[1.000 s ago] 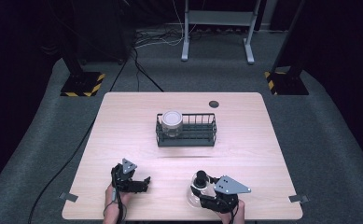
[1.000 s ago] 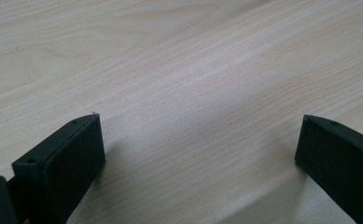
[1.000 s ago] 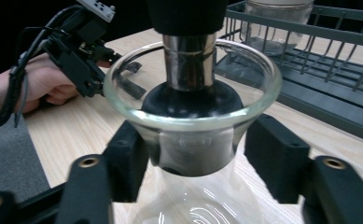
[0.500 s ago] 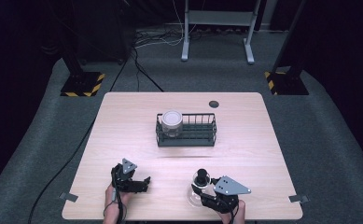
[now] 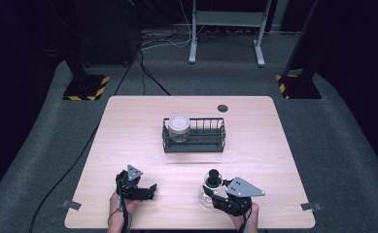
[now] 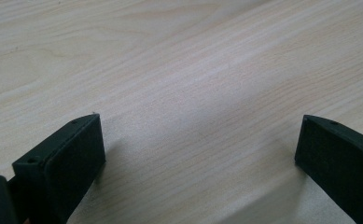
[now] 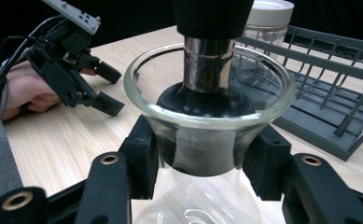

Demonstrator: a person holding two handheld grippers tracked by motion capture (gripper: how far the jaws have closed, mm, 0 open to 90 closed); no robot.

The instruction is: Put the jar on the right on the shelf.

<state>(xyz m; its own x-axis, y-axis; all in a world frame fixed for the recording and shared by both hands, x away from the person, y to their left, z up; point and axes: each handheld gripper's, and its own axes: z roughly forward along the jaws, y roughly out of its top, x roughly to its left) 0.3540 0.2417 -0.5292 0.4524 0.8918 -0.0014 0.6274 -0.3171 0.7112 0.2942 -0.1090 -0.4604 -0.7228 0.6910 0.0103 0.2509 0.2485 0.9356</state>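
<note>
**Now clamped: glass flask held by its neck at the near edge**

Now the right gripper (image 5: 214, 193) sits at the near right of the table (image 5: 128, 126), its two black jaws pressed against the narrow neck of a clear glass flask (image 7: 202, 154). From the right gripper view the pads meet the glass on both sides just under the flared rim, and a black stopper (image 7: 212, 18) with a metal collar sits down inside the mouth. The jaws have just been closing, with the flask's neck between them. Whether the flask's base rests on the wood or hangs just above it is hard to tell, since the bottom is out of sight.

Over at the near left, the left gripper (image 5: 145, 190) lies low on the table in a hand (image 7: 23, 91), its jaws standing well apart with bare wood between them in the left gripper view.

Farther back, near the middle of the table, stands a dark wire basket (image 5: 211, 141). A glass jar (image 5: 179, 127) with a pale lid stands upright in its left end. Basket and flask are well apart.
</note>
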